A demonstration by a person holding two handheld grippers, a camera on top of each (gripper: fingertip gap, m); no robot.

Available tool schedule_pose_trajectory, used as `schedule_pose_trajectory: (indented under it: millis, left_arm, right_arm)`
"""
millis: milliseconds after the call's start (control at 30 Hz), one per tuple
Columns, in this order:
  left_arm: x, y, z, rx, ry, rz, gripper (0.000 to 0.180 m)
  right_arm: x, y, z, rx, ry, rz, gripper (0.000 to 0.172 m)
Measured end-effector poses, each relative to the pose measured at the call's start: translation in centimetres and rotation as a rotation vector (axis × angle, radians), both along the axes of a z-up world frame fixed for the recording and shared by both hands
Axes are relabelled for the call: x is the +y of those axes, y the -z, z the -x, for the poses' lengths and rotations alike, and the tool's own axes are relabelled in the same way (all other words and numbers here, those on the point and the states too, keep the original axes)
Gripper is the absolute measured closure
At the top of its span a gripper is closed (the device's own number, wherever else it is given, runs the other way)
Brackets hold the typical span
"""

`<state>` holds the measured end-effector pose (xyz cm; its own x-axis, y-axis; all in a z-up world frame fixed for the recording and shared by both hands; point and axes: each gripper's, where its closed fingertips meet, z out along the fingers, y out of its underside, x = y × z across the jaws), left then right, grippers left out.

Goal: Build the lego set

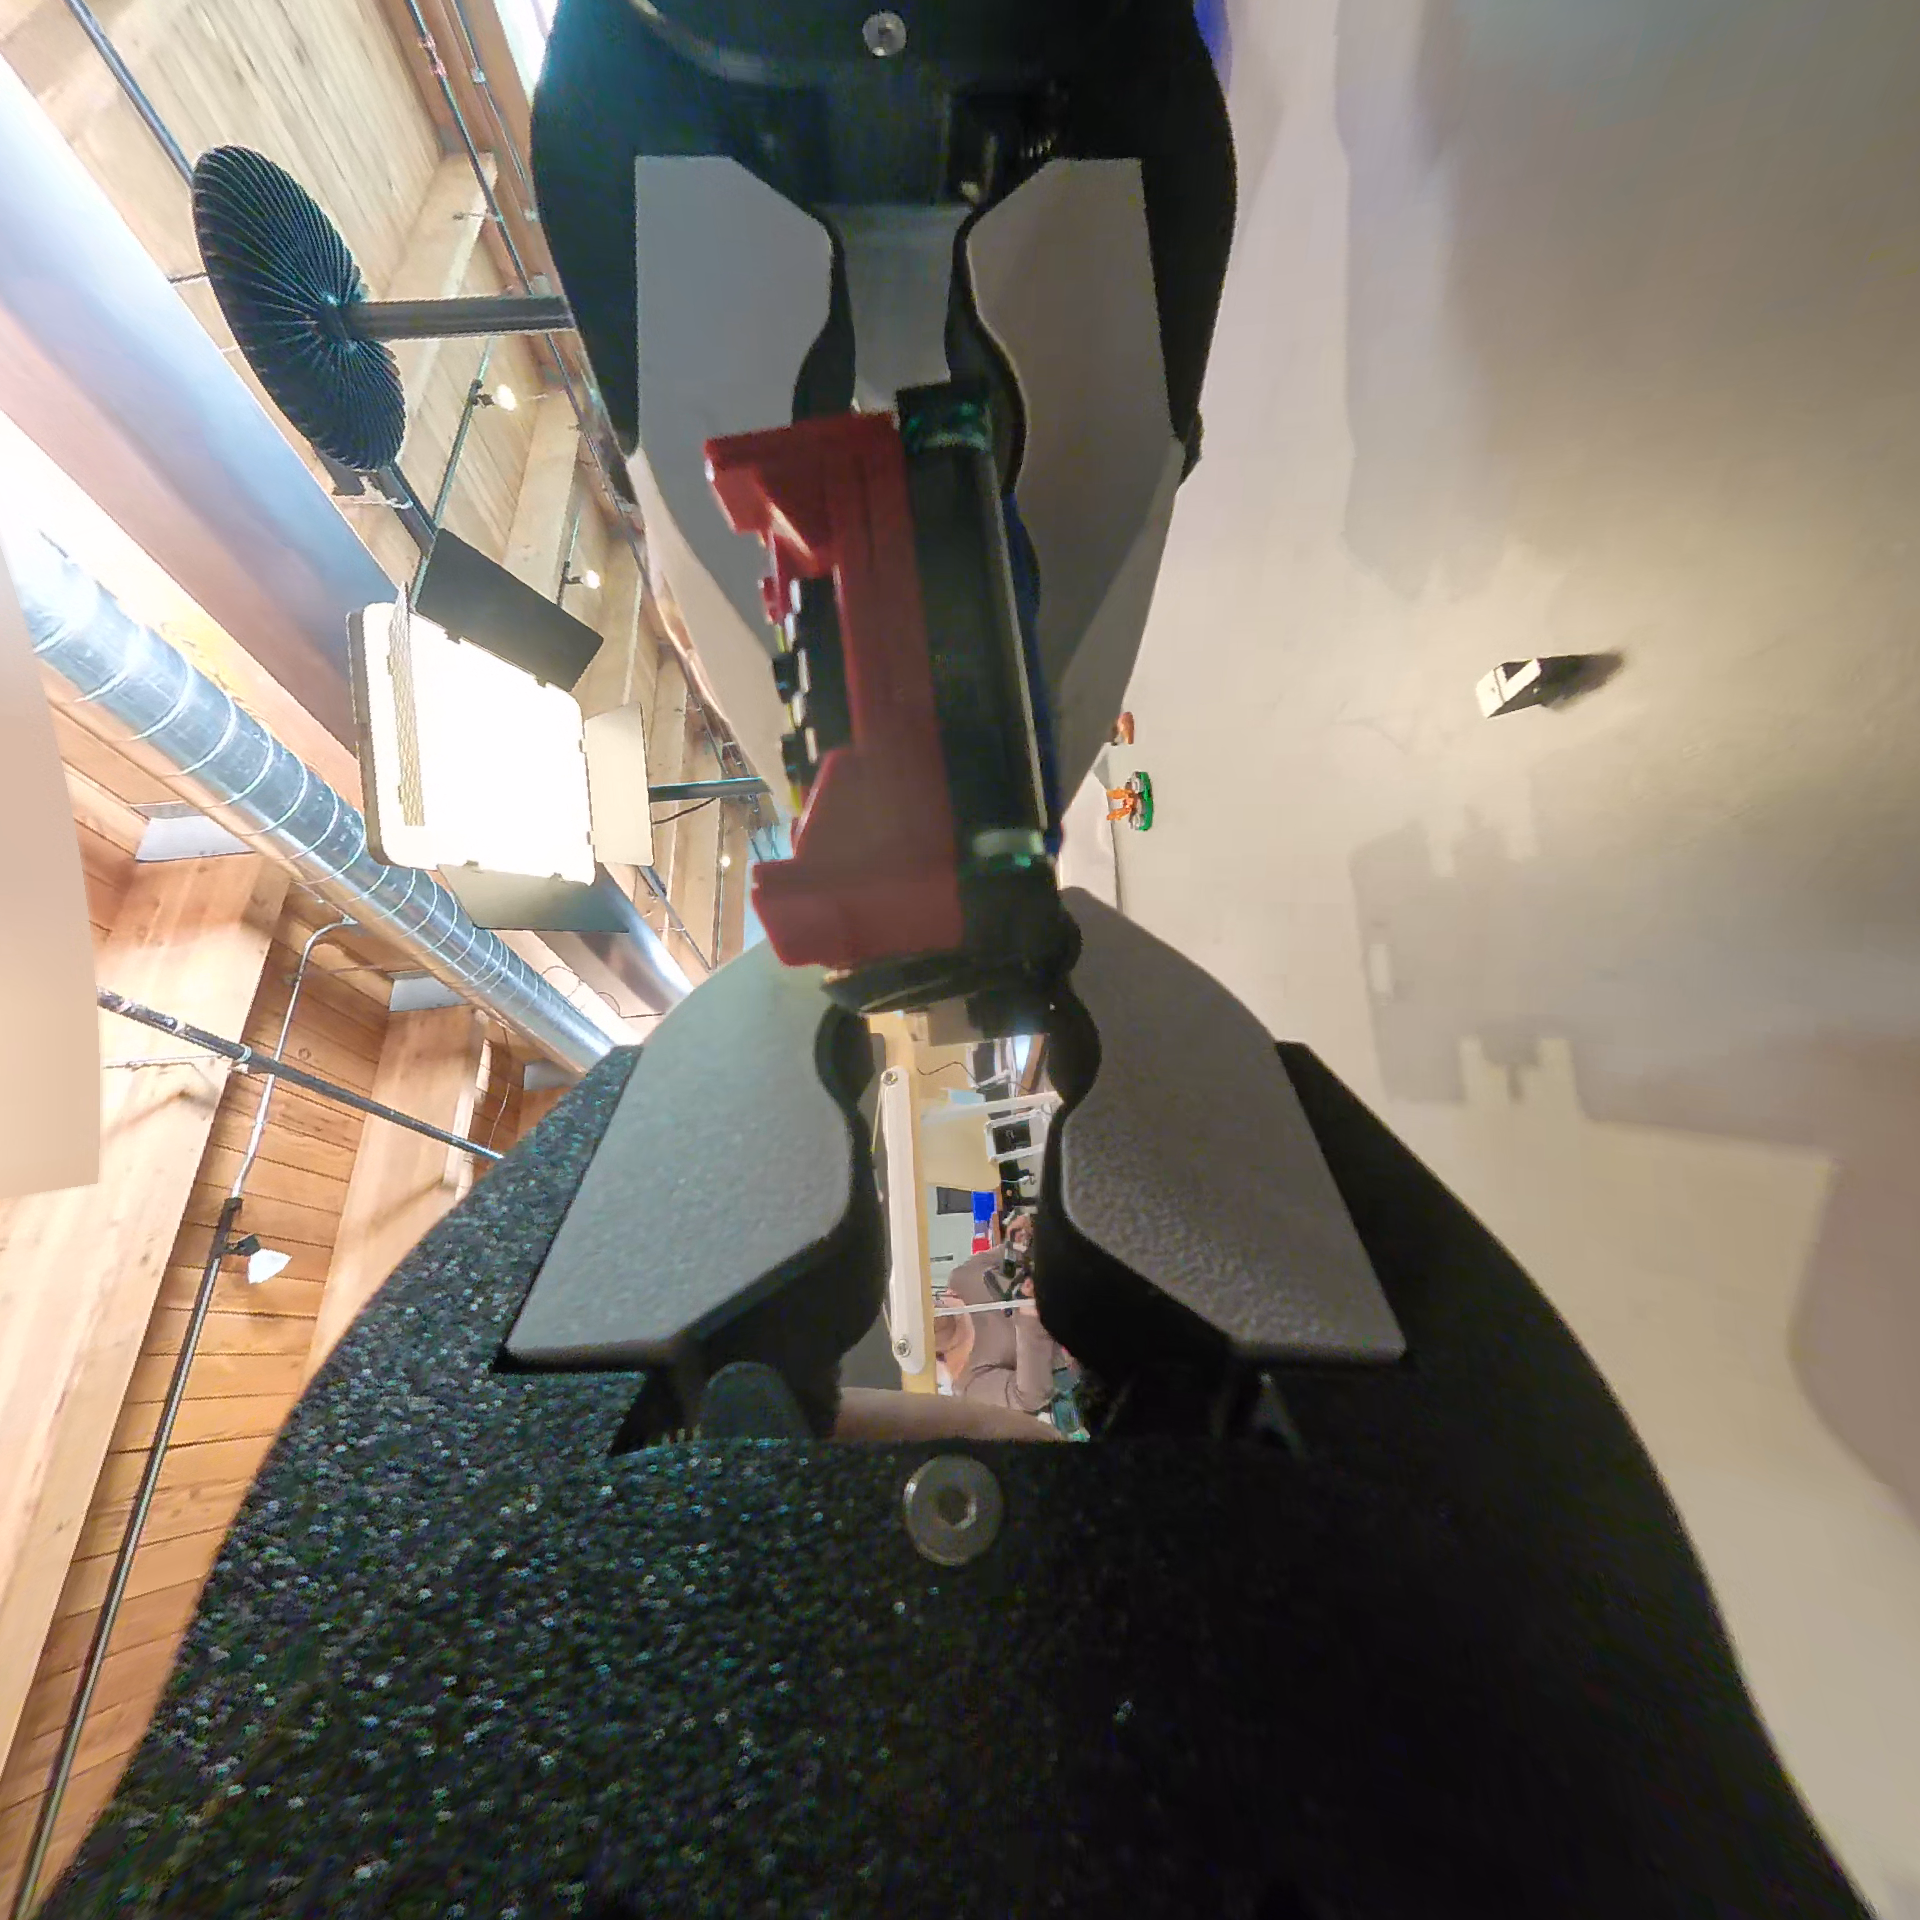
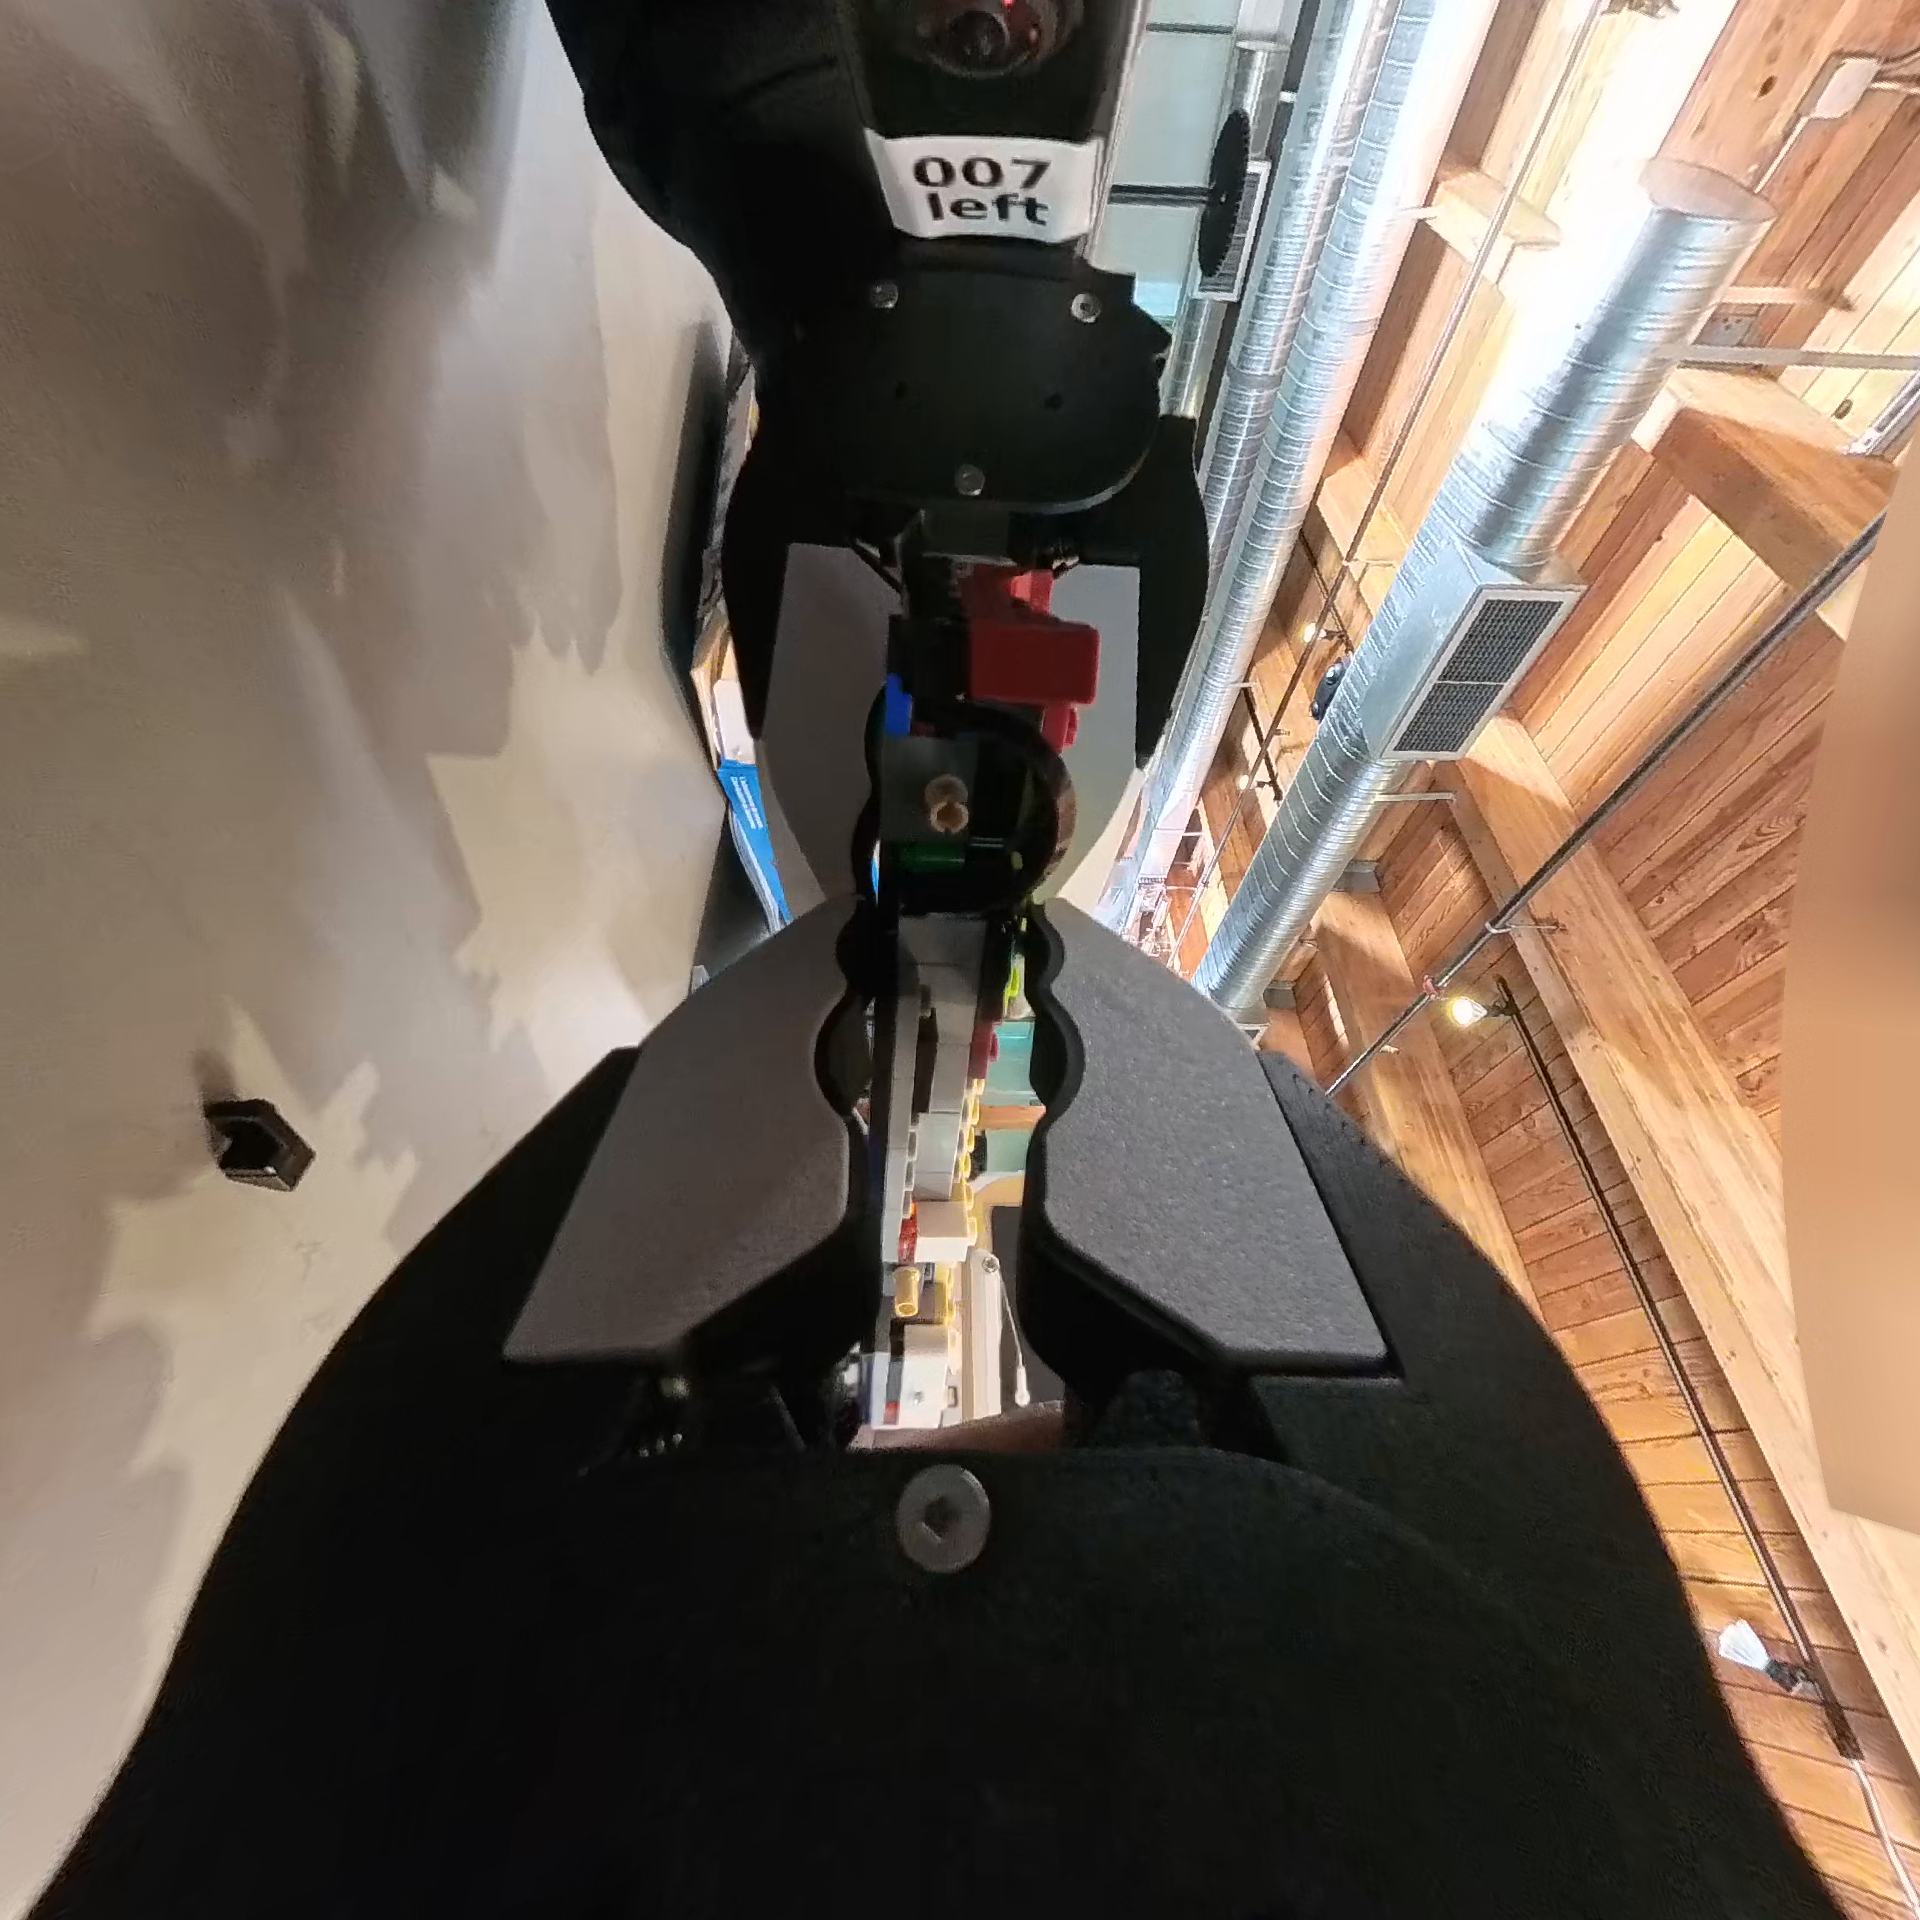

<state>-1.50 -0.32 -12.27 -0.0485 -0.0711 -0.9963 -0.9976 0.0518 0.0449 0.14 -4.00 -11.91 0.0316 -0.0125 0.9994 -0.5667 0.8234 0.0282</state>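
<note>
Left wrist view – both grippers, left gripper and right gripper, clamp one brick model

Brick model partly behind gripper fingers

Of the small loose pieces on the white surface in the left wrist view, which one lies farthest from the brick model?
The white-and-black block, alone far right; the green-and-orange piece and tiny orange piece sit close beside the brick model.
</note>
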Motion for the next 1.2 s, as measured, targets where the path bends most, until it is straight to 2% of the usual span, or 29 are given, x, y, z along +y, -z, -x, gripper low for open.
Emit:
schedule_pose_trajectory:
  millis: [167, 333, 467, 600, 667, 733, 933, 1033, 1133, 1200]
  left_arm:
    - [0.1, 0.2, 0.2, -0.003, -0.011, 0.003, 0.150]
    - [0.2, -0.4, 0.4, -0.082, 0.008, -0.052, 0.150]
    - [0.4, 0.0, 1.1, -0.137, -0.006, -0.032, 0.148]
    - [0.1, 0.4, 2.4, -0.307, -0.003, 0.011, 0.137]
    - [-0.2, -0.2, 3.5, -0.446, -0.005, 0.014, 0.136]
    - [-0.4, -0.8, 4.8, -0.656, -0.011, 0.047, 0.134]
    - [-0.7, -0.9, 6.9, -1.559, -0.024, 0.324, 0.131]
    - [-0.8, -0.9, 5.5, -1.997, 0.075, 0.512, 0.133]
    - [-0.5, -0.4, 2.9, -2.246, 0.144, 0.698, 0.129]
    - [-0.3, 0.1, 0.8, -2.316, 0.150, 0.832, 0.125]
  right_arm:
    - [0.1, 0.1, 0.2, -0.005, 0.009, -0.004, 0.145]
    - [0.3, -0.4, 0.4, 0.027, 0.028, 0.014, 0.146]
    - [0.5, -0.3, 0.6, 0.046, 0.046, 0.016, 0.146]
    - [0.9, -0.5, 0.9, 0.067, 0.061, 0.022, 0.146]
    - [1.1, -0.4, 1.0, 0.073, 0.068, 0.019, 0.146]
    - [1.4, -0.4, 1.2, 0.079, 0.077, 0.014, 0.146]
    - [2.4, -0.1, 1.4, 0.100, 0.103, -0.013, 0.146]
    - [2.9, 0.3, 1.4, 0.107, 0.105, -0.032, 0.146]
    - [2.9, 0.8, 1.3, 0.113, 0.095, -0.054, 0.146]
    - [2.7, 1.2, 1.1, 0.118, 0.082, -0.069, 0.146]
